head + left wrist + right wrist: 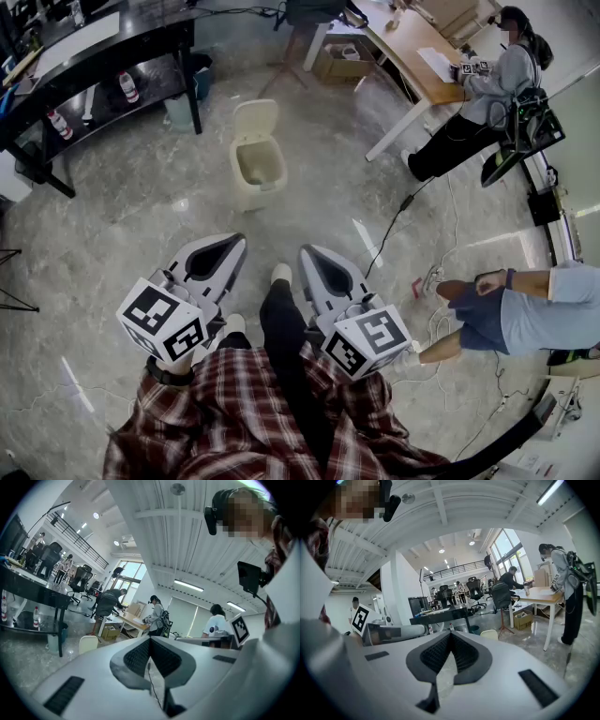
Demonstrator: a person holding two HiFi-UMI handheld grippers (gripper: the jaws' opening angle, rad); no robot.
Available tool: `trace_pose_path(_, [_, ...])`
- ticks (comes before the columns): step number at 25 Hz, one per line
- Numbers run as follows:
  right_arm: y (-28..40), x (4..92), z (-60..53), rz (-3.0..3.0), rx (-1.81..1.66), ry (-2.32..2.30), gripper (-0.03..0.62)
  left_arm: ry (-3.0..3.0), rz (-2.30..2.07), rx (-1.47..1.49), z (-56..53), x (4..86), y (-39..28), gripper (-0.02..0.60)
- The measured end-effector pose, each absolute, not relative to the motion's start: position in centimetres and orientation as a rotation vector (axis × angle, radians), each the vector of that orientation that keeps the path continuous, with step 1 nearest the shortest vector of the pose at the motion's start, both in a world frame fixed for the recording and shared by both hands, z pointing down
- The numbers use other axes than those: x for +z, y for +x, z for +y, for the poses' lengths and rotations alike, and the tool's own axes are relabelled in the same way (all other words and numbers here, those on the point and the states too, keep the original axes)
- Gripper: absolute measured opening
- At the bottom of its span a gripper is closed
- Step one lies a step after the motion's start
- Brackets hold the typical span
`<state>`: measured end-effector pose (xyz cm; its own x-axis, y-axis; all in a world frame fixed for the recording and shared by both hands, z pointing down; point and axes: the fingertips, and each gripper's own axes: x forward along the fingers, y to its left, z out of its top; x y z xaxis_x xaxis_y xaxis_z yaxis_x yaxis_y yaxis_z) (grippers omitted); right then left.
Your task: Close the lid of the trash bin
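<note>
A cream trash bin (258, 167) stands on the grey floor ahead of me, its lid (255, 116) raised upright at the back and the inside showing. My left gripper (235, 241) and right gripper (307, 251) hover side by side near my feet, well short of the bin, pointing toward it. Each has its jaws closed together with nothing between them. In the left gripper view the lid (88, 644) peeks over the left gripper (150, 640). The right gripper view shows the lid (489, 633) just past the right gripper (450, 635).
A black table (103, 52) with bottles on its shelf stands far left. A wooden desk (411, 47) and a cardboard box (339, 64) lie behind the bin. One person (483, 89) stands at the desk, another (525, 314) sits on the floor at right. A cable (394, 223) crosses the floor.
</note>
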<state>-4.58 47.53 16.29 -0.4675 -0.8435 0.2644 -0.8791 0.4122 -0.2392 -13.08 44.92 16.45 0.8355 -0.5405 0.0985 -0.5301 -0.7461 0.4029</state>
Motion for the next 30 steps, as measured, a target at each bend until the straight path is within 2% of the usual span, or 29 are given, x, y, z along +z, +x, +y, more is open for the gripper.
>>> trace_pose_path(14, [6.7, 13.7, 29.8, -2.641, 0.514, 1.413, 0.012, 2.549, -0.988, -0.027, 28.4, 14.6, -3.8, 0.011])
trace_pose_path(19, [9.7, 15.5, 26.1, -2.660, 0.547, 1.373, 0.012, 2.529, -1.069, -0.046, 24.9, 15.1, -1.8, 0.011])
trace_pose_path(30, [8.4, 17.6, 17.6, -2.638, 0.668, 1.288, 0.012, 2.435, -1.109, -0.017, 16.6, 16.8, -3.0, 0.011])
